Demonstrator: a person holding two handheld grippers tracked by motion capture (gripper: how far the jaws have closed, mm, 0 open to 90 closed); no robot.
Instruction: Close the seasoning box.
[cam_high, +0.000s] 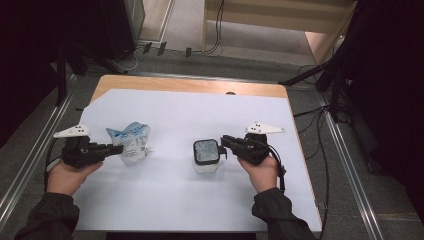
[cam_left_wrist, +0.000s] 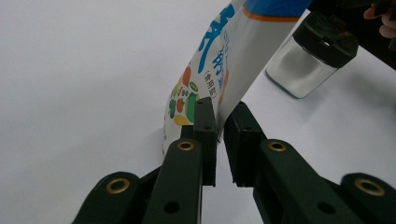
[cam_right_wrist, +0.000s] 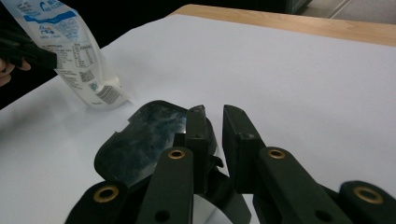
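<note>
Overhead, the high view shows a desk (cam_high: 165, 190) covered by a white sheet, with a forearm coming in at each lower corner. The left tool (cam_high: 118, 148) lies level and pinches the near edge of a standing white-and-blue pouch (cam_high: 131, 142). Well apart to the right, the right tool (cam_high: 223, 142) points at a small clear jar (cam_high: 206, 156) with a dark flip lid, its tips touching the lid's right edge.

Next, the left gripper view: the left tool (cam_left_wrist: 219, 135) has its jaws nearly together, with the pouch's (cam_left_wrist: 219, 60) thin edge running down between the pads, so the pouch is gripped. The jar (cam_left_wrist: 310, 58) stands beyond it at upper right.

Last, the right gripper view: the right tool (cam_right_wrist: 214, 140) shows a narrow gap between its jaws, set at the rim of the jar's raised black lid (cam_right_wrist: 140, 140). Whether the pads press on the lid I cannot tell. The pouch (cam_right_wrist: 74, 51) stands tilted at upper left.
</note>
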